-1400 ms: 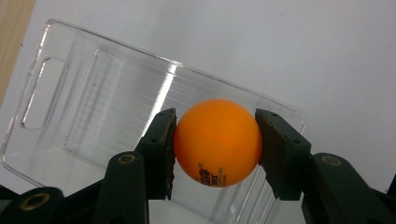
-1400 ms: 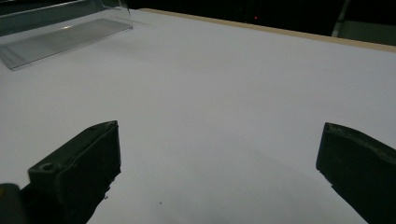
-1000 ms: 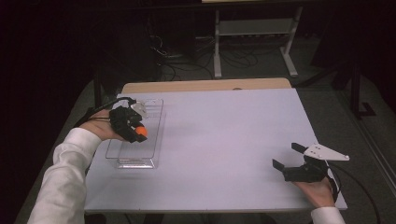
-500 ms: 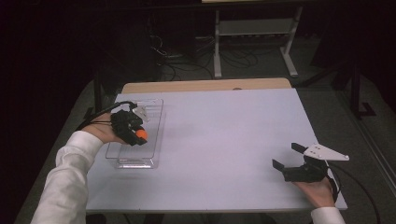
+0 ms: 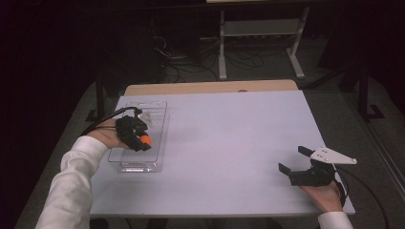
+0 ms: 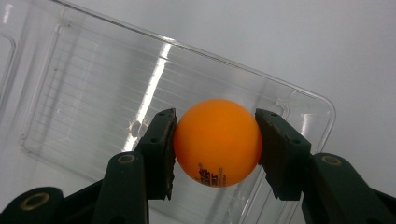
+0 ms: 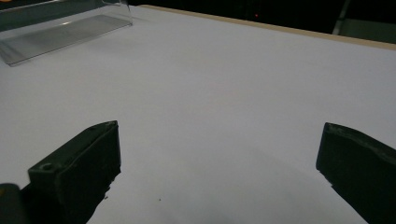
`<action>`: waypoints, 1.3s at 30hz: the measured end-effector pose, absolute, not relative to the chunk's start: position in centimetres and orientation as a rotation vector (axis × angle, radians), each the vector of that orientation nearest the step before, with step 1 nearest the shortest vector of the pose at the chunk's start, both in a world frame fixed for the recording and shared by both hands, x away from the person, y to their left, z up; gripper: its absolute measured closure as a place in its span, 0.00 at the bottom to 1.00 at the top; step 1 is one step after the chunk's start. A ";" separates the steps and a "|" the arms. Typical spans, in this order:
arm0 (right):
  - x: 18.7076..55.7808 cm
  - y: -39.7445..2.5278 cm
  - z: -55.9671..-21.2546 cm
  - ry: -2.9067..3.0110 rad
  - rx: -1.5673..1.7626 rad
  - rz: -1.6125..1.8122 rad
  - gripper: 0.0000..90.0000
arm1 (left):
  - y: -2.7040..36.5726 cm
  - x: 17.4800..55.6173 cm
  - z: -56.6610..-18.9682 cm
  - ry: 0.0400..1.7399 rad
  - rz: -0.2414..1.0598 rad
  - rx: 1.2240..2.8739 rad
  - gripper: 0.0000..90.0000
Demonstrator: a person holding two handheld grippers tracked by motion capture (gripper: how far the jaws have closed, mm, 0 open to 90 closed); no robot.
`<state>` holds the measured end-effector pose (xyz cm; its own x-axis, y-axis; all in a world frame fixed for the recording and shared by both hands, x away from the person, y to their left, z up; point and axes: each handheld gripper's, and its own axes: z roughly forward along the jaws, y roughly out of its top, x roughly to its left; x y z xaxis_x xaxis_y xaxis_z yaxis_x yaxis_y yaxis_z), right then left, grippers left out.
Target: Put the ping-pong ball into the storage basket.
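An orange ping-pong ball (image 6: 217,142) with dark print sits clamped between the two black jaws of my left gripper (image 6: 215,140). In the high view the ball (image 5: 145,140) and left gripper (image 5: 138,138) hover over a clear plastic tray (image 5: 157,119) at the table's left side. The tray (image 6: 93,93) is ribbed and see-through below the ball. My right gripper (image 5: 293,164) rests at the table's front right, jaws wide apart with nothing between them; its fingers (image 7: 79,163) frame bare white tabletop.
The white table (image 5: 229,143) has a wooden strip along its far edge. A metal stand (image 5: 258,38) and cables lie on the dark floor beyond. The tray's corner (image 7: 56,28) shows far off in the right gripper view.
My left gripper with the ball has shifted slightly along the tray, a little toward the front. The right gripper has stayed where it was.
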<state>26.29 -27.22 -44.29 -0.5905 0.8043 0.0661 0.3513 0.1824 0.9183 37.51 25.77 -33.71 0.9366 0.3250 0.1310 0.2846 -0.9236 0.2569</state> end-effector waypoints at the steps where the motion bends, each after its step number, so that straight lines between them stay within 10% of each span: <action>1: 26.3 -27.2 -44.3 2.029 1.084 1.392 0.00 | 25.7 37.5 -33.8 0.455 0.250 2.860 0.56; 39: 26.4 -27.2 -44.4 2.044 1.079 1.379 0.00 | 25.2 37.7 -38.3 0.465 0.142 2.887 0.56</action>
<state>26.36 -27.19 -44.39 -0.5949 0.8015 0.0602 0.3558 0.1955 0.9139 37.70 25.15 -38.31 0.9454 0.3202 0.0608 0.2996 -0.9273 0.2244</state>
